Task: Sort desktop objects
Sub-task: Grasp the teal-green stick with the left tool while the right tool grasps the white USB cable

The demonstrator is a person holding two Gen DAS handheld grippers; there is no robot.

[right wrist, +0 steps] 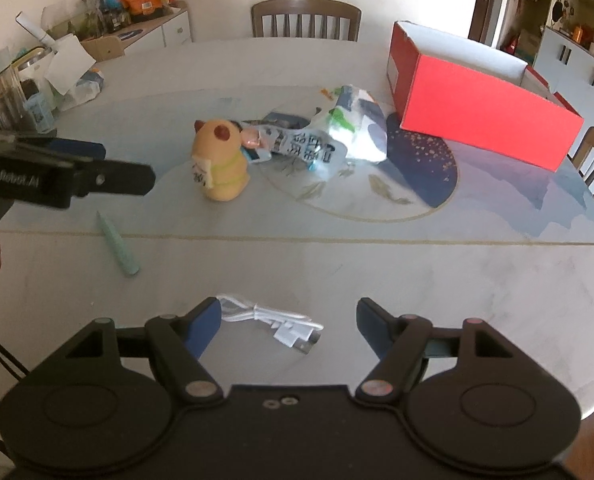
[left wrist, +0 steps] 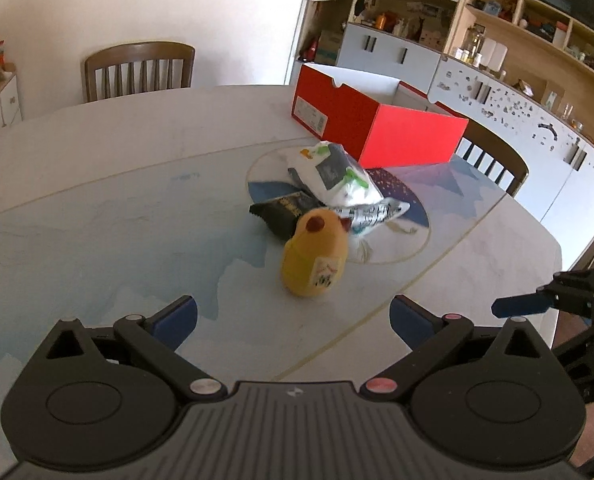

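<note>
A yellow bear toy [left wrist: 315, 260] stands on the table [left wrist: 97, 208] just ahead of my open, empty left gripper [left wrist: 293, 320]. Behind it lie a black snack packet [left wrist: 283, 210] and white snack bags [left wrist: 337, 174]. An open red shoebox [left wrist: 377, 120] stands beyond them. In the right wrist view my open, empty right gripper [right wrist: 289, 324] hovers over a coiled white USB cable [right wrist: 273, 320]. A green pen-like stick [right wrist: 119, 246] lies to its left. The bear toy [right wrist: 221, 160], the bags [right wrist: 337, 128] and the red box [right wrist: 481, 108] are farther off. The left gripper [right wrist: 109, 172] shows at the left.
Wooden chairs [left wrist: 139, 70] stand at the far side and the right side [left wrist: 493, 156] of the table. A cluttered sideboard [right wrist: 97, 32] with snack bags and jars is at the far left. Shelving and cabinets [left wrist: 497, 60] line the right wall.
</note>
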